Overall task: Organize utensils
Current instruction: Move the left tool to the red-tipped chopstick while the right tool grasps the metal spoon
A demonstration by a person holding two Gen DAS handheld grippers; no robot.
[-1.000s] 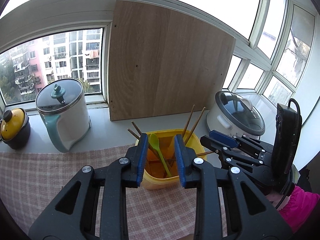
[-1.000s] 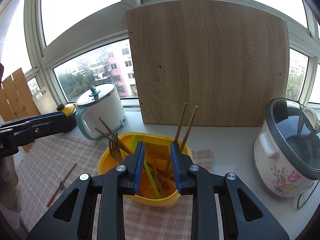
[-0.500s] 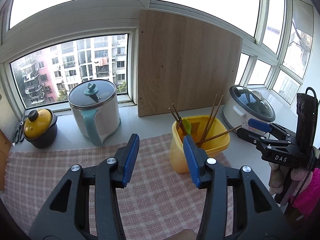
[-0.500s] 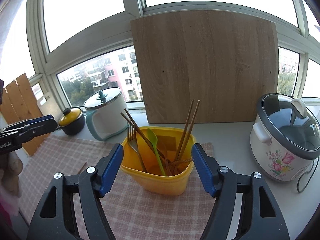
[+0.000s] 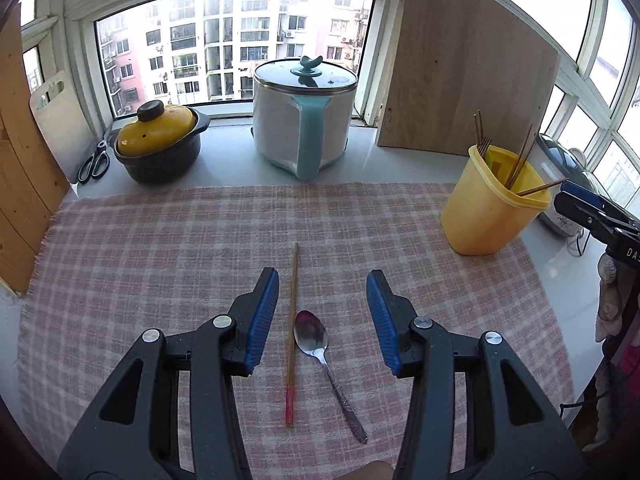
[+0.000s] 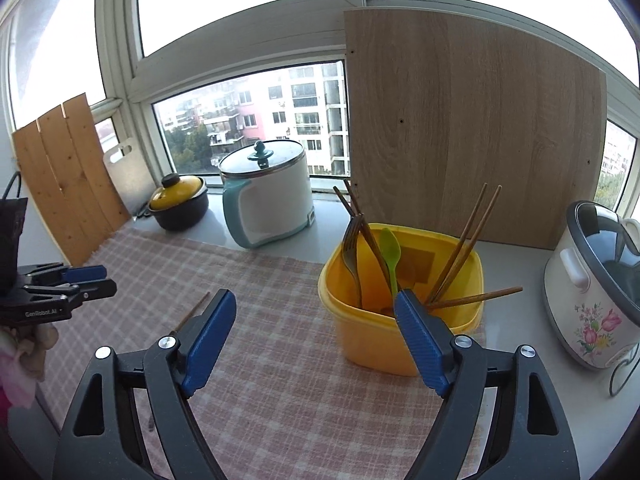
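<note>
A single chopstick [image 5: 292, 328] with a red end and a metal spoon [image 5: 320, 356] lie side by side on the checked cloth [image 5: 160, 264]. My left gripper [image 5: 322, 298] is open and empty, hovering just above them with both between its fingers. A yellow tub [image 6: 400, 320] holds chopsticks, a fork [image 6: 352, 248] and a green spoon [image 6: 390, 256]; it also shows in the left wrist view [image 5: 488, 212]. My right gripper [image 6: 316, 320] is open and empty, just in front of and left of the tub. The chopstick tip [image 6: 192, 312] shows behind its left finger.
A white and teal kettle pot [image 5: 304, 120], a black pot with a yellow lid [image 5: 160, 144] and scissors [image 5: 94, 162] stand along the window sill. A wooden board [image 6: 472, 132] leans behind the tub. A rice cooker [image 6: 596, 284] stands at the right.
Both grippers opened and drew back from the yellow tub. The left one swung left and down over the chopstick and spoon on the cloth.
</note>
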